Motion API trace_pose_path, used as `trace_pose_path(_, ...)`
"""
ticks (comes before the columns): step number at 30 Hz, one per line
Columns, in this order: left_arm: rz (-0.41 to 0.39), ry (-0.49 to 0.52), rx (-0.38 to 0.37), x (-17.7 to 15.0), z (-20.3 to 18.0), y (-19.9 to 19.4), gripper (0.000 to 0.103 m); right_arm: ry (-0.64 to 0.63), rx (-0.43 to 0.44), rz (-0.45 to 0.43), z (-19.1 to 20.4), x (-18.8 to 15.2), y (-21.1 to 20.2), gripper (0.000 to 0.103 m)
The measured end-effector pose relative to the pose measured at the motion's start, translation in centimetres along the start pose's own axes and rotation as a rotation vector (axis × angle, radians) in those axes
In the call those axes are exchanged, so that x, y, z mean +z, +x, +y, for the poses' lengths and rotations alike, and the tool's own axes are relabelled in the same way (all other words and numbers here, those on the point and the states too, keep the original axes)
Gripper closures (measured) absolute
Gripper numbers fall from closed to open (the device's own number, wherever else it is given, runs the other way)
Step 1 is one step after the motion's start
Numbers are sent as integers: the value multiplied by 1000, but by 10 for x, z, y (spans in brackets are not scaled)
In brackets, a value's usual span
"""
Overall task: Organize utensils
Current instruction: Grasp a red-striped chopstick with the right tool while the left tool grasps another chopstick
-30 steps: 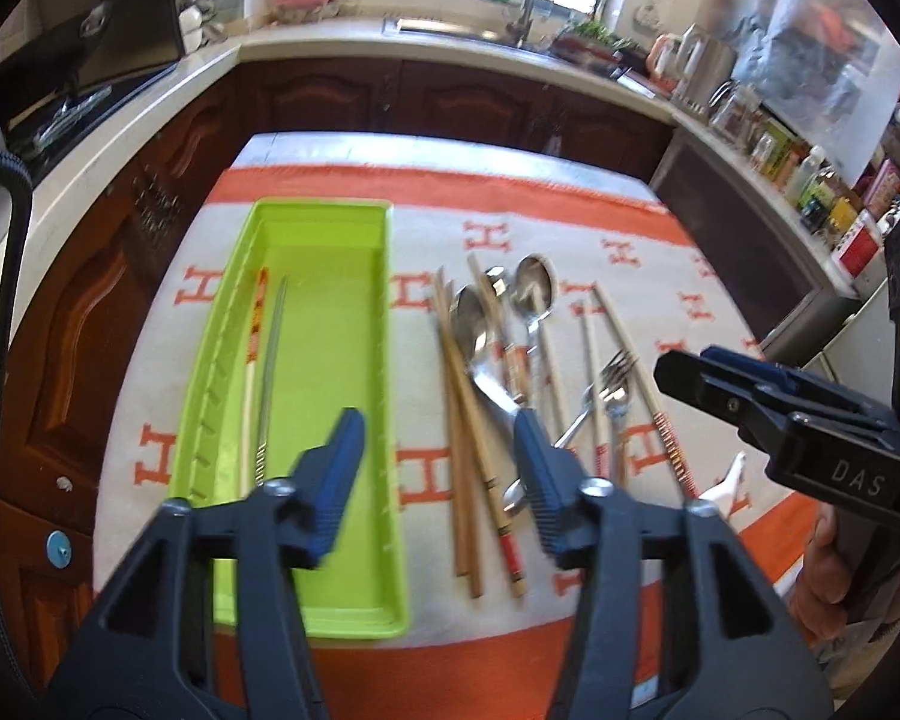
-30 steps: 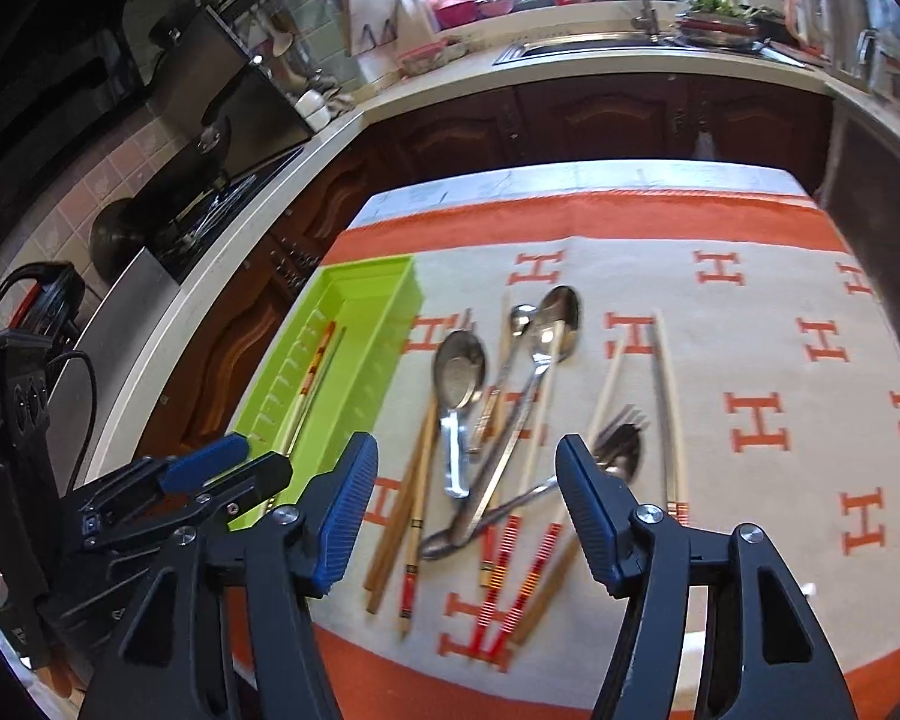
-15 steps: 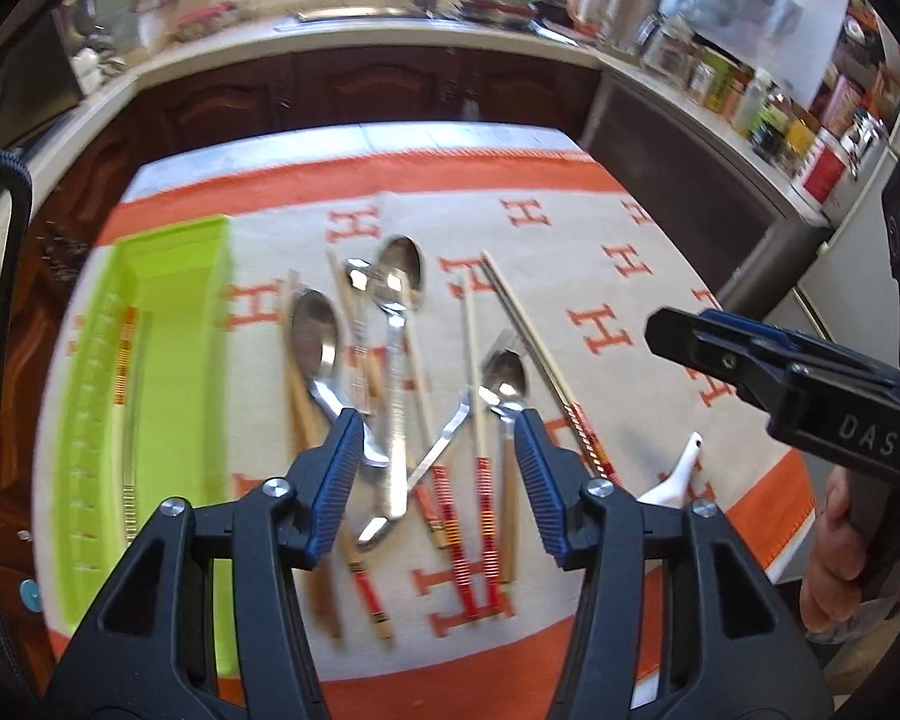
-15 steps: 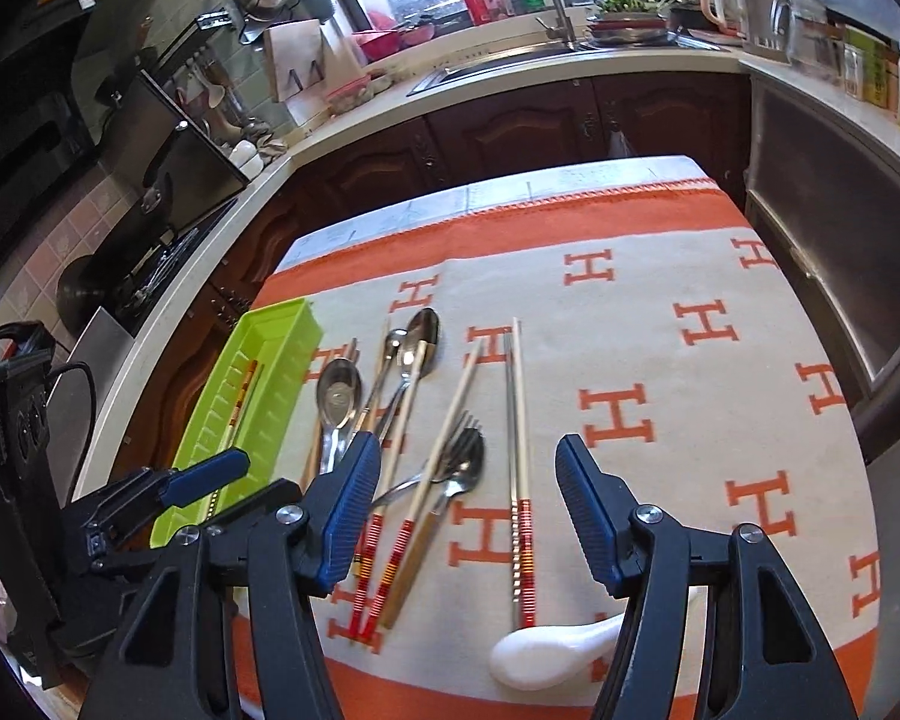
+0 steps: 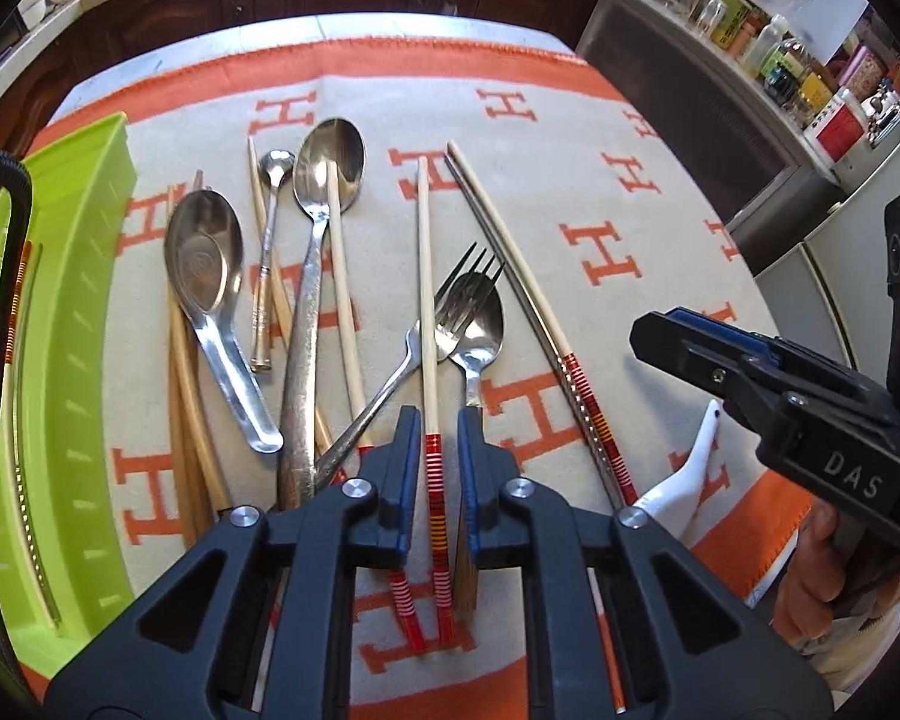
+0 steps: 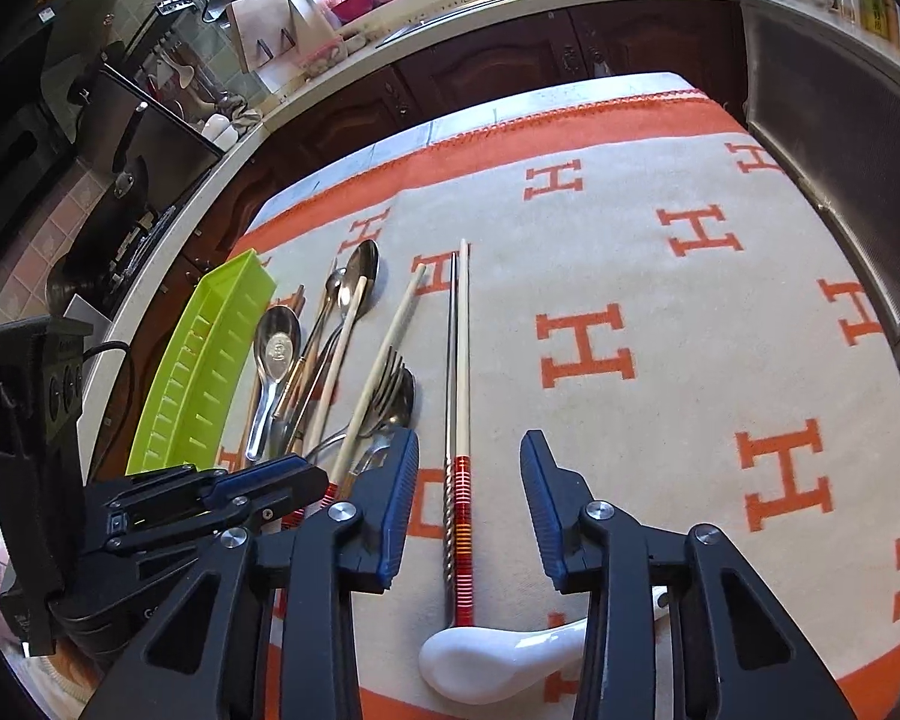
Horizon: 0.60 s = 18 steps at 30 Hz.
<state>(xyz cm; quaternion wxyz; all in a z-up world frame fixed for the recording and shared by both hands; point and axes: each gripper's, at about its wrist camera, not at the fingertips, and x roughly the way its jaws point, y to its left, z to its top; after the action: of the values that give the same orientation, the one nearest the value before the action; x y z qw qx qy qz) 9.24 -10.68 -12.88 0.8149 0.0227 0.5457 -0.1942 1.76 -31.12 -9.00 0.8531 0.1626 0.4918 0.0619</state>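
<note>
A pale chopstick with a red-striped end [image 5: 424,276] lies on the cloth between the pads of my left gripper [image 5: 438,414]. Its jaws are closing, and a thin gap still shows on each side of the stick. In the right wrist view, my right gripper [image 6: 471,438] hangs low over a steel and a pale chopstick lying side by side [image 6: 457,360]. This pair sits between its closing jaws, and the pads stand well clear of it. The green tray [image 5: 78,360] lies at the left with chopsticks inside. My right gripper [image 5: 660,336] also shows at the right of the left wrist view.
Metal spoons [image 5: 204,252], a fork [image 5: 468,276] and wooden chopsticks lie heaped between the tray [image 6: 210,372] and the grippers. A white ceramic spoon [image 6: 498,654] rests by the cloth's near edge. The orange H-patterned cloth [image 6: 690,300] covers the table; dark cabinets and counters surround it.
Both grippers have dropped toward the cloth and shifted right, away from the tray. The left jaws have narrowed around one striped chopstick. The right jaws have narrowed over the chopstick pair.
</note>
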Motion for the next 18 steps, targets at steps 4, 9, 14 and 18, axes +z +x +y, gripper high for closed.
trace_pose_path(4,30,-3,18,2,0,14,96,6,10,7,-4,0,6,67)
trace_pose_path(9,34,-8,32,4,0,21,96,4,5,18,-5,-2,14,70)
trace_pose_path(14,11,10,61,4,-5,21,96,-5,-8,41,-5,-6,23,73)
trace_pose_path(18,-11,30,83,2,-8,20,99,-27,-20,63,1,-10,32,75)
